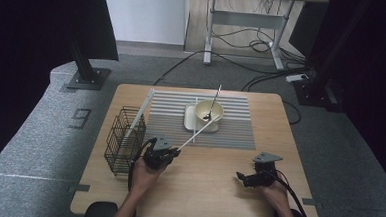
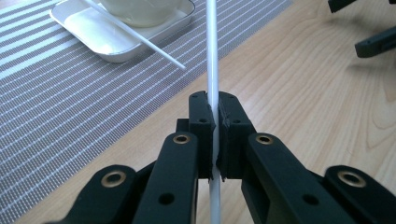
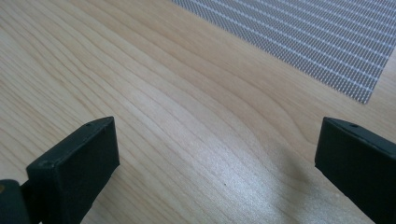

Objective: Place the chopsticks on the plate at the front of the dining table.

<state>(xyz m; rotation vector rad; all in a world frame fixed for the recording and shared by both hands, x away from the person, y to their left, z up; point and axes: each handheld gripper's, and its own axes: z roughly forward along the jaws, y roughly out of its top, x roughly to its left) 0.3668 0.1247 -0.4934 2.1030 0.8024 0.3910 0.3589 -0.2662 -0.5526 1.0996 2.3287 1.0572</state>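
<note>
Left gripper (image 1: 159,154) is clamping a white chopstick (image 1: 195,134); in the left gripper view the jaws are pressing together on the chopstick (image 2: 212,56), which is running straight up between the pads. In the high view the stick is slanting from the gripper up toward the white tray (image 1: 190,119), its far end reaching the tray's near edge. The tray is sitting on the striped placemat (image 1: 235,125), and a cream bowl (image 1: 209,111) is standing in the tray with a spoon (image 1: 212,107) leaning out of it. A second chopstick (image 2: 135,37) is lying across the tray's rim (image 2: 116,55) in the left gripper view, its tip hanging over the placemat.

Left of the tray, off the placemat, a black wire basket (image 1: 124,141) is standing on the counter (image 1: 201,194), with another white stick (image 1: 139,113) leaning in it.

Right gripper (image 1: 256,178) is resting low over bare counter, well apart from the tray on its near right side; its jaws are standing wide apart, nothing between them, wood grain (image 3: 196,140) and a corner of placemat (image 3: 327,46) beyond.
</note>
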